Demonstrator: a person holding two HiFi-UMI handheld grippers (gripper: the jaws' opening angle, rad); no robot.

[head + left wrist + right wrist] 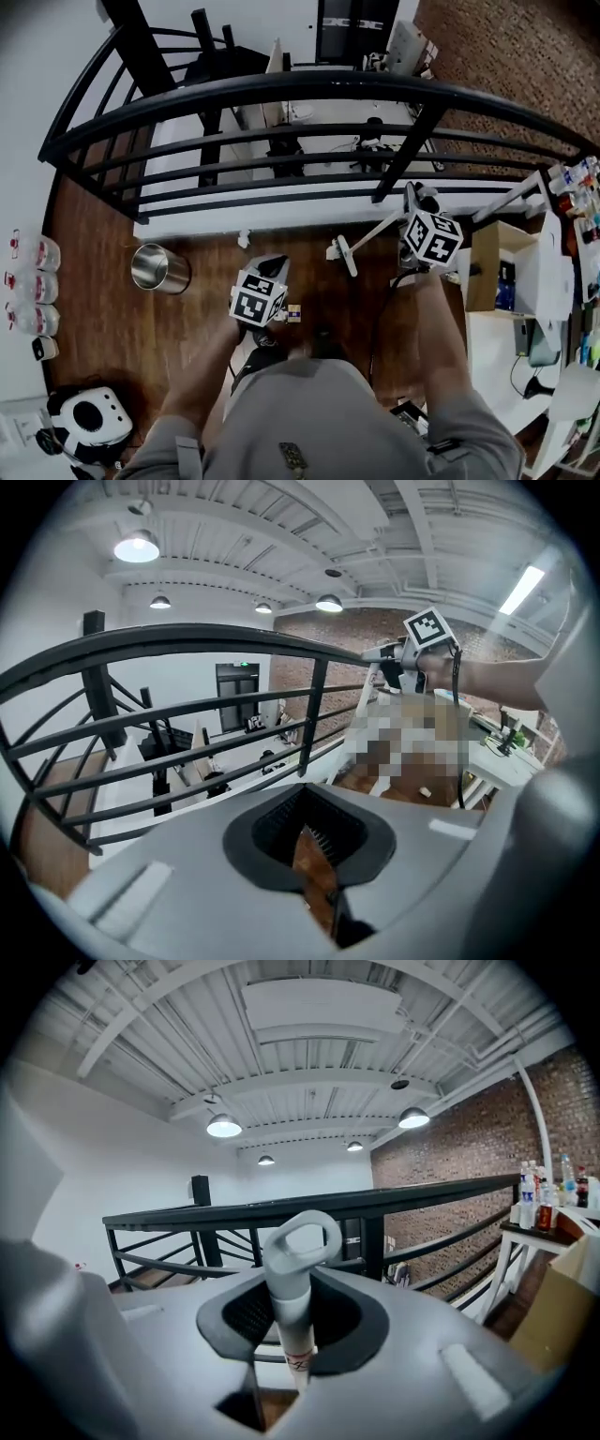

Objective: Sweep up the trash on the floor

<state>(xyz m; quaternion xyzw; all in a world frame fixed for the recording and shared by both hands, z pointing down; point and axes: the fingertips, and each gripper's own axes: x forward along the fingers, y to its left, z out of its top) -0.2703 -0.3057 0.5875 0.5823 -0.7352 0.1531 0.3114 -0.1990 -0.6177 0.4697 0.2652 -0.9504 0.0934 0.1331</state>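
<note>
Two grippers: right gripper (415, 210) clamps white handle (291, 1274) below its loop; left gripper (314, 855) closed, empty. Trash scrap (244, 240) sits mid-frame by railing (309, 89); one-handed sweep may flick it under.

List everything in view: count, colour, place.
railing: one, black, across the top
floor: brown wood, underfoot
bin: one, shiny metal, on the floor at left
bottles: a short row, clear, far left edge
device: one, white and black, bottom left
scrap: one, white, on the floor by the railing's base
box: one, brown cardboard, right
table: one, white, right
handle: one, white with a loop end, gripped in the right tool
shirt: grey, bottom centre
left tool: grey, over the floor
right tool: grey, near the railing
</note>
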